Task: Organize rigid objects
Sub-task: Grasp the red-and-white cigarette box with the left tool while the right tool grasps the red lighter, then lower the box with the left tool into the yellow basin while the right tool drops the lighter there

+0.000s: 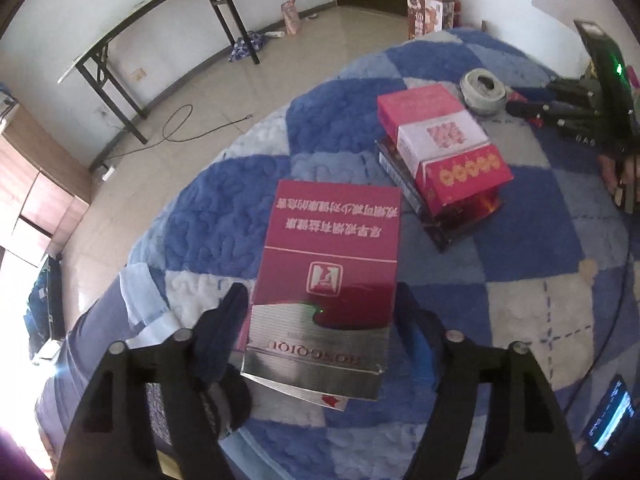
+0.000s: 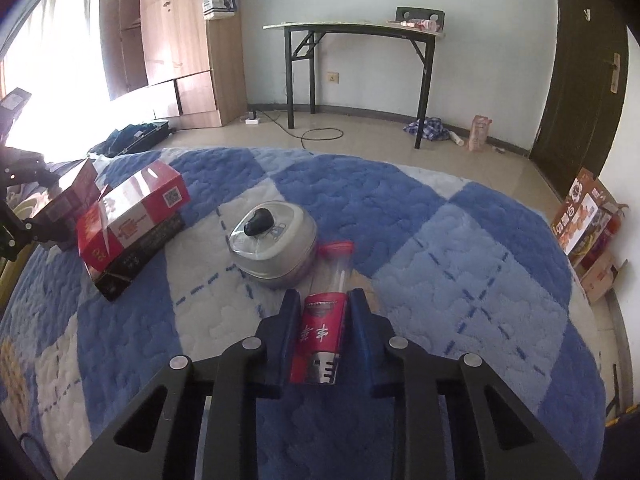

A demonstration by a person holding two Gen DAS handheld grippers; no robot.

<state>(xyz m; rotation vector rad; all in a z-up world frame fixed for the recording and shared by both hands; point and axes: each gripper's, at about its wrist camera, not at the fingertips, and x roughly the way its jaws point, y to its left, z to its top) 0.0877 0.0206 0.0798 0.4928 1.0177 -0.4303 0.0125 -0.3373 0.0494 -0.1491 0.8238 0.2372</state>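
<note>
A long red and silver carton (image 1: 324,264) lies on the blue checked blanket (image 1: 224,216). My left gripper (image 1: 320,288) has a finger against each long side of the carton's near end, shut on it. A clear tumbler with a red sleeve and red lid (image 2: 320,332) lies on its side, its lid end against a grey lidded pot (image 2: 272,244). My right gripper (image 2: 325,294) is shut on the tumbler's sleeve. A stack of red, white and black boxes (image 2: 132,216) sits left of the pot; the same stack of boxes (image 1: 440,152) shows beyond the carton.
The bed's far edge drops to a tiled floor with a folding table (image 2: 356,28), a wardrobe (image 2: 176,48), a dark door (image 2: 580,64) and cardboard boxes (image 2: 588,220). A lit phone (image 1: 612,416) lies at the blanket's near right.
</note>
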